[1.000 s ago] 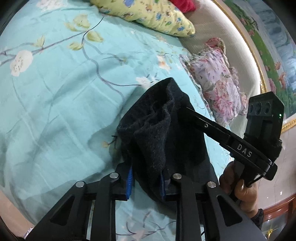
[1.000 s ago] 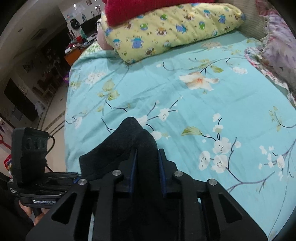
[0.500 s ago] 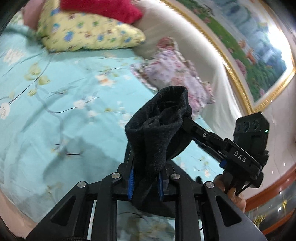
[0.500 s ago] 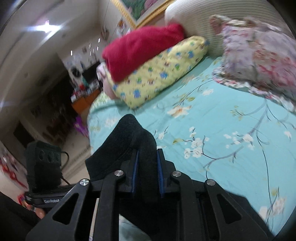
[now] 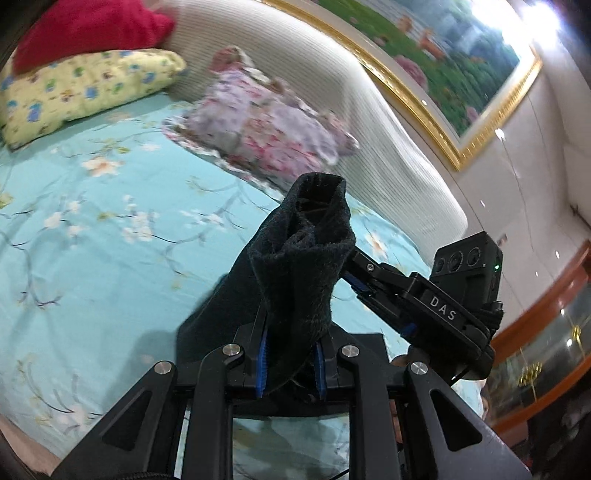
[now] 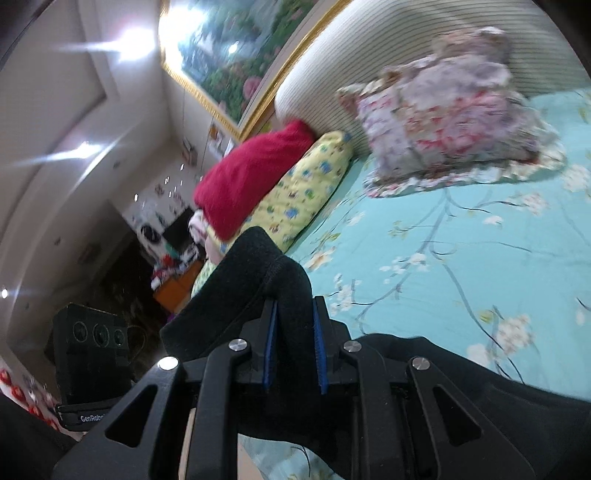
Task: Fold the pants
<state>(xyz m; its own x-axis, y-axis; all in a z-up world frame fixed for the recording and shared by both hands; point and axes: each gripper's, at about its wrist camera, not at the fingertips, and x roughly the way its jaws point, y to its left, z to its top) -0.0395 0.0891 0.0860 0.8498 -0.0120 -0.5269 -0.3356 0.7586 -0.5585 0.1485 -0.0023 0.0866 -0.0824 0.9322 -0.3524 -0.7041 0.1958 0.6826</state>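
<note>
Black pants (image 5: 295,266) hang lifted above the turquoise flowered bed (image 5: 92,236). My left gripper (image 5: 290,363) is shut on a bunched edge of the pants, which stick up between its blue pads. The right gripper (image 5: 354,280) shows at the right of the left wrist view, gripping the same fabric. In the right wrist view my right gripper (image 6: 293,350) is shut on the black pants (image 6: 266,273), with more dark cloth draped below the fingers. The left gripper's camera body (image 6: 90,354) shows at lower left there.
A yellow pillow (image 5: 81,92) with a red one (image 5: 85,29) on it and a pink floral pillow (image 5: 266,125) lie against the white headboard (image 5: 332,85). A framed painting (image 5: 424,55) hangs above. A cluttered room (image 6: 166,258) lies beyond the bed's far side.
Both grippers have risen with the pants, lifting the cloth off the bed. The views have tilted up from the sheet toward the headboard and wall.
</note>
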